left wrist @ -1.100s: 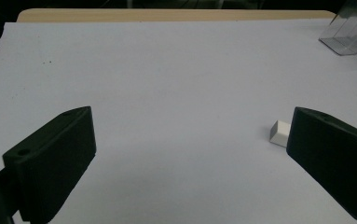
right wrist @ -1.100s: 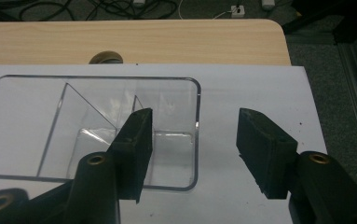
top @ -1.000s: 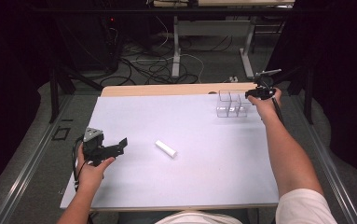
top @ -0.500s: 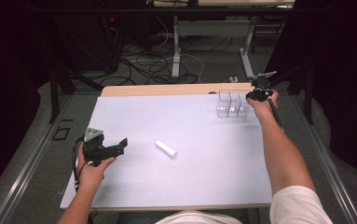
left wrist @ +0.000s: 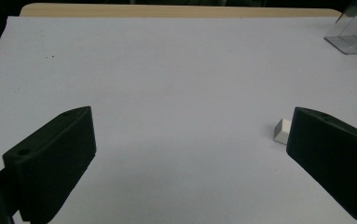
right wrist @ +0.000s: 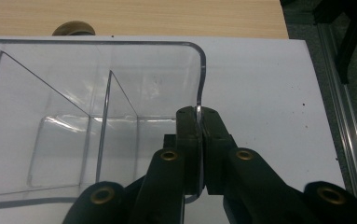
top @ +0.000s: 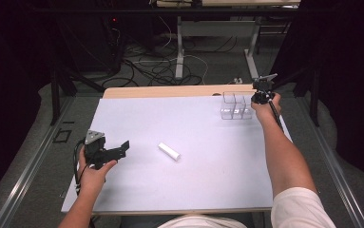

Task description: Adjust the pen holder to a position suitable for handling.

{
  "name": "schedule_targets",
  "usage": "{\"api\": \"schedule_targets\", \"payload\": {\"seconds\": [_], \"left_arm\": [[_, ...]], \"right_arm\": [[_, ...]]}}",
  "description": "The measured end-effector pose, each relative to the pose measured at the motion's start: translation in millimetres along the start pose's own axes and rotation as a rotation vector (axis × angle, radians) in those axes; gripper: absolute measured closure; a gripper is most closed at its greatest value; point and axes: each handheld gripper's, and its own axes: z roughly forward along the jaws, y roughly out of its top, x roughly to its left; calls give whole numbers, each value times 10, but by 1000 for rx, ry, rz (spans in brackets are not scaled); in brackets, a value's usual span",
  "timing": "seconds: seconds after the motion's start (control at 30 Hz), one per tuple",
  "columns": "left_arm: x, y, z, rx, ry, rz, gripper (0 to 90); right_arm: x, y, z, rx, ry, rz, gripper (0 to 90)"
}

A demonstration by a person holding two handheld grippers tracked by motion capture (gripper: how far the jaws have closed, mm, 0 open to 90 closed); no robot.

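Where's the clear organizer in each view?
High view: clear organizer far right on the sheet, right gripper at its right end.
Left gripper view: its corner at top right.
Right gripper view: left and centre; the jaws have just closed on its wall.
Shared landmark: wooden table edge behind it.

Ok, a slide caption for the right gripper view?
Right gripper fingers pinch the clear organizer's side wall on the white table.
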Motion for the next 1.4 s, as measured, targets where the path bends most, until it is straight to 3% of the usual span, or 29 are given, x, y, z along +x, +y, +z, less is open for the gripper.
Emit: {"api": "schedule_targets", "payload": {"seconds": [0.47, 0.8, 1.23, 1.4], "left_arm": [[-13, 1, 19, 1, -3, 7, 13], [-13, -8, 28, 12, -10, 16, 13], [-38, -4, 22, 11, -25, 29, 13], [-56, 4, 21, 13, -36, 39, 13]], "right_arm": [[-18, -4, -20, 7, 18, 42, 886], [35, -4, -74, -5, 7, 32, 886], [201, -92, -301, 17, 73, 59, 887], [305, -222, -417, 19, 97, 35, 888]]}}
